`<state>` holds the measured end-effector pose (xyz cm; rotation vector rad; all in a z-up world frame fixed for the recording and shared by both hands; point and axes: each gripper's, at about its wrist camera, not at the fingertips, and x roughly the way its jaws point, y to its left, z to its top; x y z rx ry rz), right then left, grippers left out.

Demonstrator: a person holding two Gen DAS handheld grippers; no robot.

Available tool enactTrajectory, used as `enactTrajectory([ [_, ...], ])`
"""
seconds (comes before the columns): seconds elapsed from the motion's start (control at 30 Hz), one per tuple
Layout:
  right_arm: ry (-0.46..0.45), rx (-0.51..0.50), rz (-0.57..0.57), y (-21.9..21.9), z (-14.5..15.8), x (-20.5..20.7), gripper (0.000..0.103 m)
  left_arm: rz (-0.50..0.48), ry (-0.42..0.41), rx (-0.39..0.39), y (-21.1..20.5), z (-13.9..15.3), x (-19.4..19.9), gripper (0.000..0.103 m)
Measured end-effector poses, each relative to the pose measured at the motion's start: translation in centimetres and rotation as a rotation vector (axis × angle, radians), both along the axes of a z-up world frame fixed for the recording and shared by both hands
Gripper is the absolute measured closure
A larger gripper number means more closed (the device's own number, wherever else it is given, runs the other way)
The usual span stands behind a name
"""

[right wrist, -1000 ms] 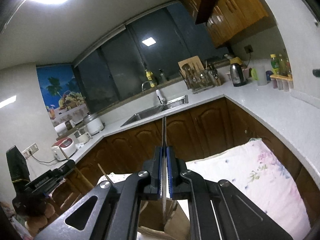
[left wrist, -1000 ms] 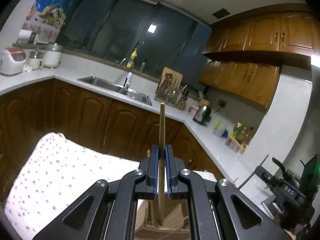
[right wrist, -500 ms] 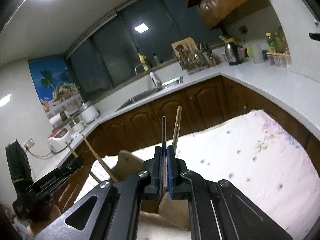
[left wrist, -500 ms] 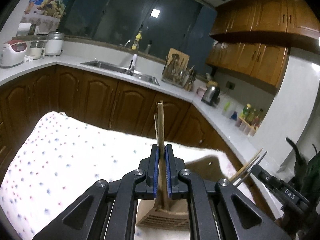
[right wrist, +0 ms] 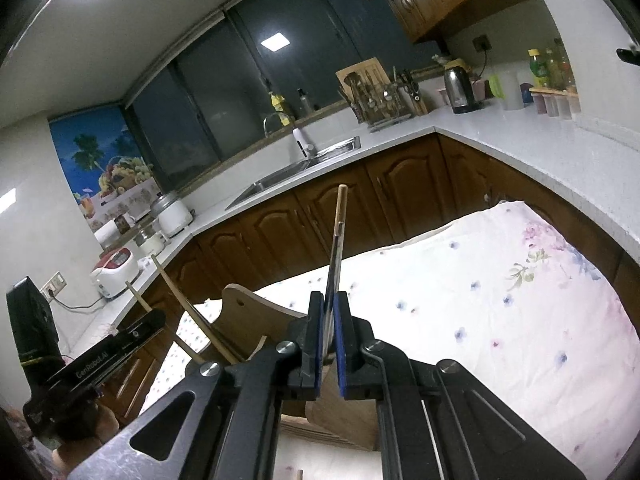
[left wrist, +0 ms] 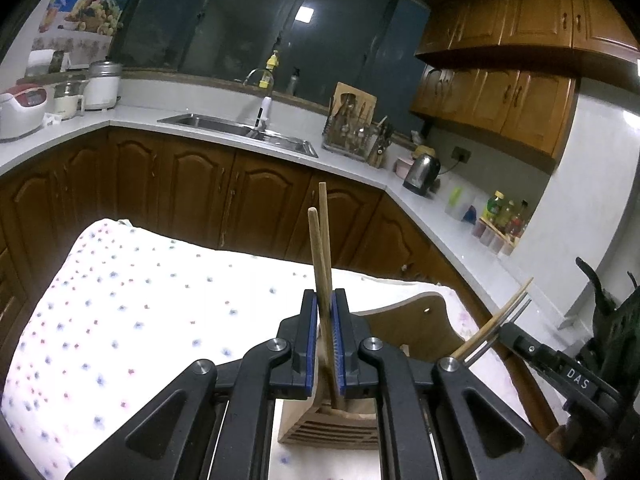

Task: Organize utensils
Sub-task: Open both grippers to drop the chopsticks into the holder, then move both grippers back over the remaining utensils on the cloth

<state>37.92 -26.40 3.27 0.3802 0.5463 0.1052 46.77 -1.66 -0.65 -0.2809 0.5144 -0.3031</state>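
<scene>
My left gripper is shut on two wooden utensil handles that stand upright, their lower ends down in a wooden utensil holder on the cloth-covered table. My right gripper is shut on a thin metal utensil handle, with a wooden handle rising just behind it, above the same holder. In the right wrist view the left gripper holds its wooden sticks at the left. In the left wrist view the right gripper holds its utensils at the right.
The table wears a white flowered cloth. Behind it run dark wooden cabinets under a white counter with a sink, a utensil rack, a kettle, bottles and rice cookers.
Both grippers have tipped downward toward the table, so the cloth and the wooden holder fill more of each view. A second wooden handle now shows beside the one in my left gripper.
</scene>
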Motion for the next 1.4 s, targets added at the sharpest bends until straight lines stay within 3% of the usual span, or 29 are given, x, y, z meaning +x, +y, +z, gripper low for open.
enactTrajectory([
  [0.17, 0.011, 0.001, 0.003, 0.0, 0.1, 0.3, 0.098, -0.014, 0.021, 0.008, -0.1, 0.2, 0.2, 0.097],
  [0.23, 0.017, 0.001, 0.006, 0.0, 0.1, 0.4, 0.093, -0.013, 0.027, 0.010, 0.0, 0.4, 0.2, 0.095],
  [0.33, 0.012, 0.018, 0.002, -0.3, 0.3, 0.1, 0.085, -0.004, 0.023, -0.004, 0.5, 0.9, -0.4, 0.074],
  [0.4, 0.006, 0.029, -0.009, -0.6, 0.5, -0.4, 0.066, 0.013, 0.011, -0.016, 1.0, 1.3, -1.1, 0.066],
  [0.53, -0.024, 0.053, -0.021, -1.1, 1.0, -1.8, 0.040, 0.038, 0.007, -0.046, 2.2, 1.4, -2.9, 0.043],
  [0.6, -0.040, 0.063, -0.026, -1.3, 1.3, -2.5, 0.019, 0.057, 0.007, -0.049, 2.8, 1.4, -4.0, 0.031],
  [0.63, -0.050, 0.068, -0.024, -1.3, 1.4, -3.0, 0.015, 0.067, 0.010, -0.050, 3.1, 1.4, -4.6, 0.024],
  [0.67, -0.056, 0.074, -0.020, -1.3, 1.5, -3.4, 0.010, 0.072, 0.010, -0.052, 3.4, 1.3, -5.3, 0.024],
  [0.77, -0.053, 0.070, 0.002, -1.0, 1.7, -4.5, 0.008, 0.094, 0.030, -0.036, 3.9, 1.2, -7.2, 0.015],
  [1.4, -0.032, 0.071, 0.008, -0.7, 2.8, -16.3, 0.008, 0.033, 0.096, -0.033, 6.5, 3.2, -20.7, 0.014],
])
